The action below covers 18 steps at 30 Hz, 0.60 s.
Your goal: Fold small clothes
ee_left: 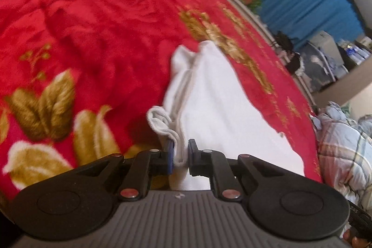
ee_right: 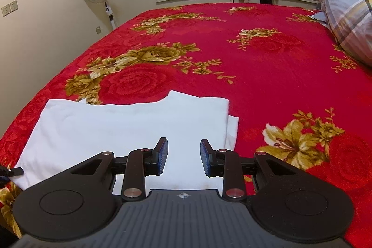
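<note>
The left gripper (ee_left: 181, 153) pinches a hem of the white cotton garment (ee_right: 130, 129) on the red floral plush blanket (ee_right: 267, 66); the right gripper (ee_right: 183, 157) hangs spread above the garment's six-o'clock edge

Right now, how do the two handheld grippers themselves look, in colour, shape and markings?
Both look alike. The left gripper and the right gripper have matte black linkage arms with round black side discs, silver and reddish pivot pins, and blue ribbed pads on the jaws. Each has a grey ribbed body with a small crosshair mark. No cables or sleeves show.

Left claw (ee_left: 181, 156) clamped on white garment (ee_left: 209, 104)
</note>
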{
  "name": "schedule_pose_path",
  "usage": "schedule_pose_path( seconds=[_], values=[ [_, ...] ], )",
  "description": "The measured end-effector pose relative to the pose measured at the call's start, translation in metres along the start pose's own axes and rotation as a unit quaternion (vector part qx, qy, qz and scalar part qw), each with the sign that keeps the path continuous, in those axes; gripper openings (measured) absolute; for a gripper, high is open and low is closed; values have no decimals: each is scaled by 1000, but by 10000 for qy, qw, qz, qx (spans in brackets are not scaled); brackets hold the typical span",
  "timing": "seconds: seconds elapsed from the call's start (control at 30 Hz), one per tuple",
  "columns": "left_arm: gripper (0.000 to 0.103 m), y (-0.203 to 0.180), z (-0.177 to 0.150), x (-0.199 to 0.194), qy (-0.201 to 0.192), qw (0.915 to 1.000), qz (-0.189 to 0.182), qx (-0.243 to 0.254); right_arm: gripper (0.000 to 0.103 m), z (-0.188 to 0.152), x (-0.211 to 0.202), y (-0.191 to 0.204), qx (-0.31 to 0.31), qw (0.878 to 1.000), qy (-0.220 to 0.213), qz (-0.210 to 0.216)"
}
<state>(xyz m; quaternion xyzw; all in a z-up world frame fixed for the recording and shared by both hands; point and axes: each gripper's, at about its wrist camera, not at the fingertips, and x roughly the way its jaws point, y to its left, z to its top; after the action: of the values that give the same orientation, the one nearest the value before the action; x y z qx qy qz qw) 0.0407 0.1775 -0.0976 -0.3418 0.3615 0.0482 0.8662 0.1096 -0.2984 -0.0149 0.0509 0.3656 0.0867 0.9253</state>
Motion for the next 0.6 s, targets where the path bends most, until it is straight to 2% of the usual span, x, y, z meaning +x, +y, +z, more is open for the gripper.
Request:
schedule_pose_path(
  seconds=[0.07,0.1,0.17,0.2,0.3,0.47,0.53,0.6],
  values=[
    [22,0,-2,4,157,9998,42,-117,32,-1,-1,-1,-4,10000,9,-22],
    [33,3,-4,9,295,9992,54,-253,32,-1,-1,-2,4,10000,15,-30],
    [35,9,-8,19,516,9974,117,-496,32,-1,-1,-4,15,10000,29,-44],
    [33,10,-10,22,531,9969,208,-549,32,-2,-1,-6,18,10000,36,-49],
    [13,10,-8,23,426,9970,300,-577,32,-2,-3,-9,48,10000,37,-64],
    [9,-17,0,10,161,9985,384,-346,32,-3,-8,-17,114,9999,36,-100],
    [9,-45,5,2,-21,9993,355,60,32,-4,-10,-21,140,9998,47,-145],
    [8,-89,8,-6,-247,9978,181,590,32,-4,-13,-28,193,9996,53,-209]
  ],
)
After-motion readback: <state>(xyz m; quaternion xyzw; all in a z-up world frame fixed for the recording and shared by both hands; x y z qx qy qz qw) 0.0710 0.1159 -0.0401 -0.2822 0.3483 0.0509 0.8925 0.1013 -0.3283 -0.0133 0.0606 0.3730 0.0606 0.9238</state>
